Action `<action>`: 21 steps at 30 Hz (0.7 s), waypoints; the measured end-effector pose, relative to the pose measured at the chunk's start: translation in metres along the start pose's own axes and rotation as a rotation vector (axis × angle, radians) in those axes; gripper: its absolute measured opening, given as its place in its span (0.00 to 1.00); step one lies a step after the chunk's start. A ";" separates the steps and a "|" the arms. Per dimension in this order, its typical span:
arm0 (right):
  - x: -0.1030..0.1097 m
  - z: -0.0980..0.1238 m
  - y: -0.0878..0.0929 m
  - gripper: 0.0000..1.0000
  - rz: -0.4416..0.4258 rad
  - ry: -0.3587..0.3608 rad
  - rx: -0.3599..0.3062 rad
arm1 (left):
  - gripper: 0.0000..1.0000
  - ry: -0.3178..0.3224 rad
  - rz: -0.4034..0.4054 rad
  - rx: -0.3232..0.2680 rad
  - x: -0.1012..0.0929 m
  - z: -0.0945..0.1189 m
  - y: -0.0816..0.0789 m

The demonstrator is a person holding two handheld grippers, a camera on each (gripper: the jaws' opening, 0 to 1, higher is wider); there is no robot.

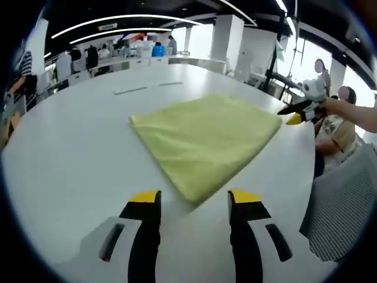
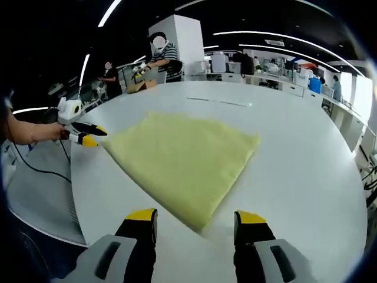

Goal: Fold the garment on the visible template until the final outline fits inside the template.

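A yellow-green garment (image 1: 206,138) lies flat, folded to a rough square, on a large white table (image 1: 70,141). In the left gripper view, the left gripper (image 1: 194,200) hovers at the garment's near corner with jaws wide apart, gripping nothing. The right gripper (image 1: 293,114) shows at the garment's far right corner, its yellow tips close together; whether it pinches cloth cannot be told. In the right gripper view, its own jaws stand spread apart and empty, just short of the cloth's corner.

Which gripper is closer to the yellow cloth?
Right gripper, barely: one corner of the yellow cloth lies between its open jaws. The left gripper flanks another corner; nearly a tie.
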State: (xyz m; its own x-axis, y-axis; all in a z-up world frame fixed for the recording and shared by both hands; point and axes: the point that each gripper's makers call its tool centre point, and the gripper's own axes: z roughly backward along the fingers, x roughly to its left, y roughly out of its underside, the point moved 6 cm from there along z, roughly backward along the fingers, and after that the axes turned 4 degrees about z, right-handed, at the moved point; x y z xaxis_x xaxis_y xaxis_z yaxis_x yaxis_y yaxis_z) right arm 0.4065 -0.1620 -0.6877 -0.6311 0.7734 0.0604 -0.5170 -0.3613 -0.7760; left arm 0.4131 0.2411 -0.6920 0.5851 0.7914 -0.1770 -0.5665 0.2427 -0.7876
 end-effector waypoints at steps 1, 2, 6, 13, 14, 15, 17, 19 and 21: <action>0.001 0.000 -0.002 0.54 0.004 -0.001 -0.005 | 0.52 0.002 0.001 -0.008 -0.001 0.001 -0.001; 0.001 0.001 -0.004 0.56 0.006 -0.002 -0.012 | 0.54 0.009 0.011 -0.017 -0.002 0.002 -0.003; 0.006 0.004 -0.014 0.63 0.016 -0.005 -0.041 | 0.59 0.011 0.028 -0.035 -0.006 0.007 -0.008; 0.019 0.013 -0.029 0.77 0.030 -0.020 -0.095 | 0.73 -0.009 0.084 -0.091 -0.007 0.018 -0.016; 0.020 0.013 -0.030 0.81 0.030 -0.019 -0.096 | 0.74 -0.008 0.088 -0.094 -0.006 0.019 -0.017; 0.021 0.014 -0.032 0.84 0.036 -0.014 -0.101 | 0.76 -0.008 0.097 -0.100 -0.005 0.021 -0.018; 0.023 0.017 -0.034 0.89 0.043 -0.007 -0.106 | 0.81 -0.017 0.109 -0.119 -0.001 0.025 -0.022; 0.025 0.020 -0.039 0.90 0.036 0.004 -0.126 | 0.84 -0.023 0.101 -0.128 -0.001 0.029 -0.025; 0.029 0.023 -0.043 0.92 0.033 0.000 -0.151 | 0.87 -0.029 0.089 -0.130 -0.002 0.031 -0.026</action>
State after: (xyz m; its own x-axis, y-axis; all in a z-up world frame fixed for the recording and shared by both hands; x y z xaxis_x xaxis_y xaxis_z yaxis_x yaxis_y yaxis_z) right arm 0.3971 -0.1365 -0.6378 -0.6466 0.7621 0.0336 -0.4032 -0.3041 -0.8631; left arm 0.4087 0.2511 -0.6527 0.5180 0.8229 -0.2334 -0.5342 0.0981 -0.8397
